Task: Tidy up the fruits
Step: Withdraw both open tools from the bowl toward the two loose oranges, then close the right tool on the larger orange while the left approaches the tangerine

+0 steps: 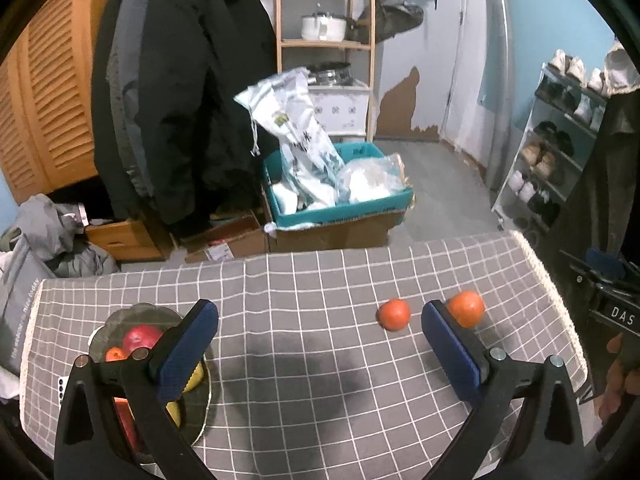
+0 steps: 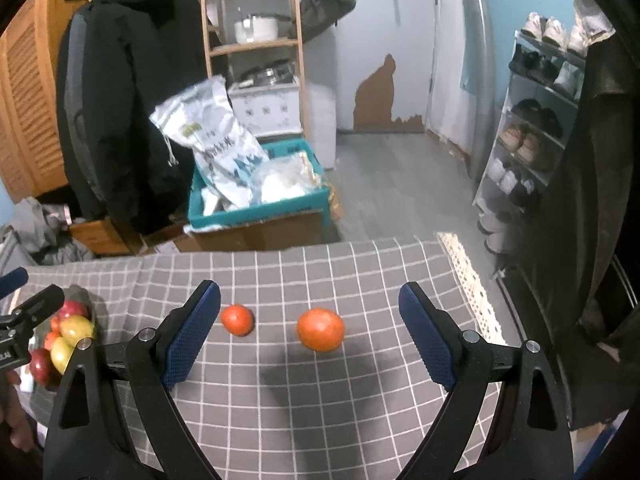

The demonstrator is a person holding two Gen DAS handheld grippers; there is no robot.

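While both tongs hang empty above the table, the risks run as follows, left to right.

Plate (image 1: pixel 120 316): sits near the left edge of the grey checked cloth (image 1: pixel 300 280), already heaped with a red apple (image 1: pixel 140 338), yellow fruit and something orange. One more round fruit set on that heap could roll off, or nudge a neighbour over the rim.

Left gripper (image 1: pixel 320 348): jaws spread wide, holding nothing, its left finger over the plate. A careless dip could knock the pile.

Smaller orange (image 2: pixel 237 319): lies free on the cloth near the middle, toward the far edge. Being round, it may roll if a finger clips it off-centre.

Larger orange (image 2: pixel 321 329): just right of the smaller one, apart from it, and roughly between the fingers of the right gripper (image 2: pixel 310 338), which is also wide open and empty. Closing too high would likely squirt it forward, toward the far edge and the floor.

Cloth, right edge: it drapes over the side, so a dragged finger might bunch it and set both oranges rolling.
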